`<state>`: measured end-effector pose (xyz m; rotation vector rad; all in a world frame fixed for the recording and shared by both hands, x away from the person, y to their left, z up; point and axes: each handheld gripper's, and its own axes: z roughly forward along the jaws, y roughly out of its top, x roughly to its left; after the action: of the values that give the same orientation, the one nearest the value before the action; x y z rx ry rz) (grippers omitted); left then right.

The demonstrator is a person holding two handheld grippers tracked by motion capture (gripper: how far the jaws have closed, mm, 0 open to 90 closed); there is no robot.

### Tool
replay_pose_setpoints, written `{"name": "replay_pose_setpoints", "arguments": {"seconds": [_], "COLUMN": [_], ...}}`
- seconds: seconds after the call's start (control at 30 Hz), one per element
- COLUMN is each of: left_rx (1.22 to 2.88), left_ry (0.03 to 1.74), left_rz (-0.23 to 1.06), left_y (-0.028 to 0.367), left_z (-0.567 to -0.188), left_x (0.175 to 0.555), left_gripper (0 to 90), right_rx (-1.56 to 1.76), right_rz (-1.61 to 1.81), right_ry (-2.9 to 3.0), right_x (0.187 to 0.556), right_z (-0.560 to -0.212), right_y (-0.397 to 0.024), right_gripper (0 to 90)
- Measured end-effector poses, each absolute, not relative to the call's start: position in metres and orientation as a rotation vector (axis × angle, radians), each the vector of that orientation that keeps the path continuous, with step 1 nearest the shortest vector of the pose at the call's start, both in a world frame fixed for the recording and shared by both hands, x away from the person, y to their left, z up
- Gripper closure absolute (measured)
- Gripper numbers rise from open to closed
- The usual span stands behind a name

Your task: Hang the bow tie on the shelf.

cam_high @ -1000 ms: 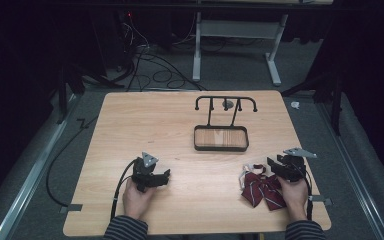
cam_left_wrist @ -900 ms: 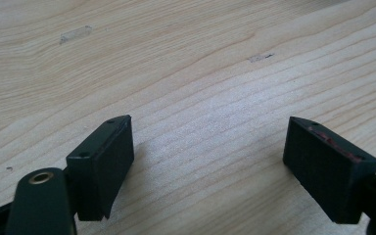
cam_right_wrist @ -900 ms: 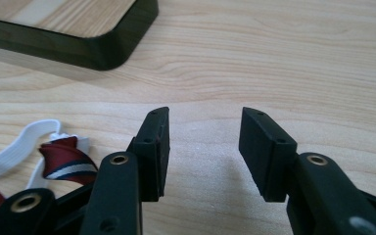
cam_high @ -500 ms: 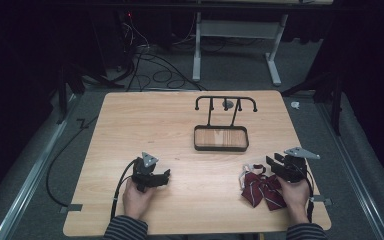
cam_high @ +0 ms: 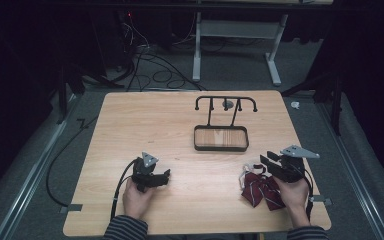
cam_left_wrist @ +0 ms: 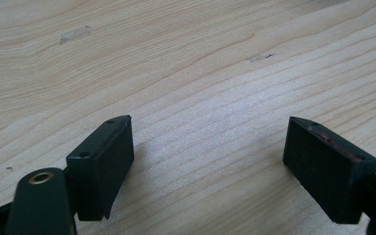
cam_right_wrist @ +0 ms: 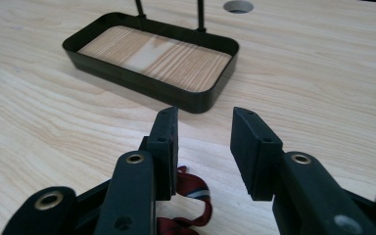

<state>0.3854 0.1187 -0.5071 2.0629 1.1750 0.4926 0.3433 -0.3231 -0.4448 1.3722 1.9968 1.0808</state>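
High view: left gripper resting low on tabletop, jaws apart, nothing between. Right gripper near the tabletop's right edge, jaws pointing toward black tray rack. Dark red striped cloth bunched on the tabletop just under and behind the right gripper, beside the holding hand.

Left gripper view: left gripper wide open, only bare wood grain between the pads.

Right gripper view: right gripper partly open, jaws just been closing, gap empty. Cloth visible below the jaws, not clamped. Tray rack straight ahead, its wooden floor bare.
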Motion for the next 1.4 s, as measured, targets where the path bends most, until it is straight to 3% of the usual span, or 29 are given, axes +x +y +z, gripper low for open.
{"name": "replay_pose_setpoints", "arguments": {"seconds": [0.53, 1.4], "left_rx": [2.063, 2.063], "left_ry": [1.175, 1.175], "left_rz": [0.492, 0.493], "left_y": [0.119, 0.119], "left_z": [-0.507, -0.507], "left_x": [0.385, 0.385], "left_gripper": [19.5, 19.5], "right_rx": [1.345, 1.433], "right_rz": [1.070, 0.943], "right_ry": [2.087, 2.197], "right_x": [0.352, 0.366], "right_z": [-0.445, -0.484], "right_y": [-0.303, -0.307], "right_gripper": [68.2, 74.6]}}
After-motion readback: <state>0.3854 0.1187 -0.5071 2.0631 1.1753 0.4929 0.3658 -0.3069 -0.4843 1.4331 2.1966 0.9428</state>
